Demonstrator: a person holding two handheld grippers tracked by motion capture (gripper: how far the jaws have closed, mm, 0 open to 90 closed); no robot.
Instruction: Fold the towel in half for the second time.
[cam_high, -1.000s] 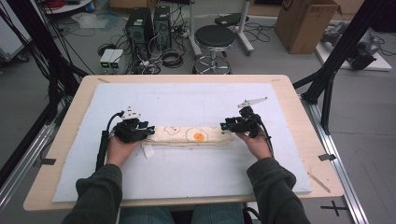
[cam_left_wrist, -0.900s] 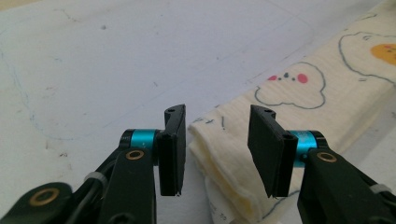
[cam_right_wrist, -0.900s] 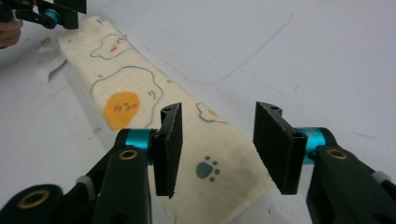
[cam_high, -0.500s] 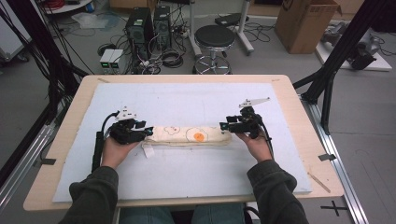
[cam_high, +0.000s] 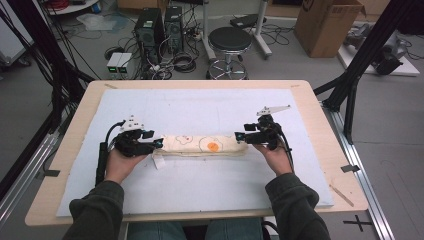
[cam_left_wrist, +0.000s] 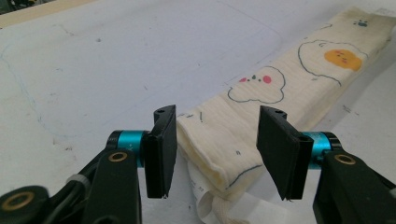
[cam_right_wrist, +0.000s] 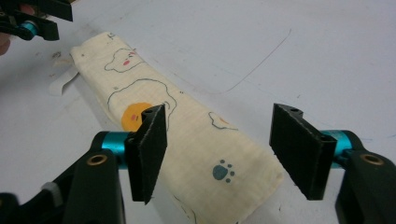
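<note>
A cream cloth printed with a fried egg and cloud faces lies folded into a long strip on the white mat. My left gripper is at its left end. In the left gripper view the jaws straddle the folded end with gaps on both sides; they have just been opening. My right gripper is at the right end. Its jaws have also just been opening and stand apart over the cloth without pressing it. The left gripper shows far off in the right gripper view.
The white mat covers most of the wooden table. A white label tag sticks out under the cloth's left end. Beyond the far edge stand a stool, computer cases and a cardboard box.
Both hands stay at the cloth's ends. The jaws of both grippers look a little wider than before. The cloth lies flat in the same place.
</note>
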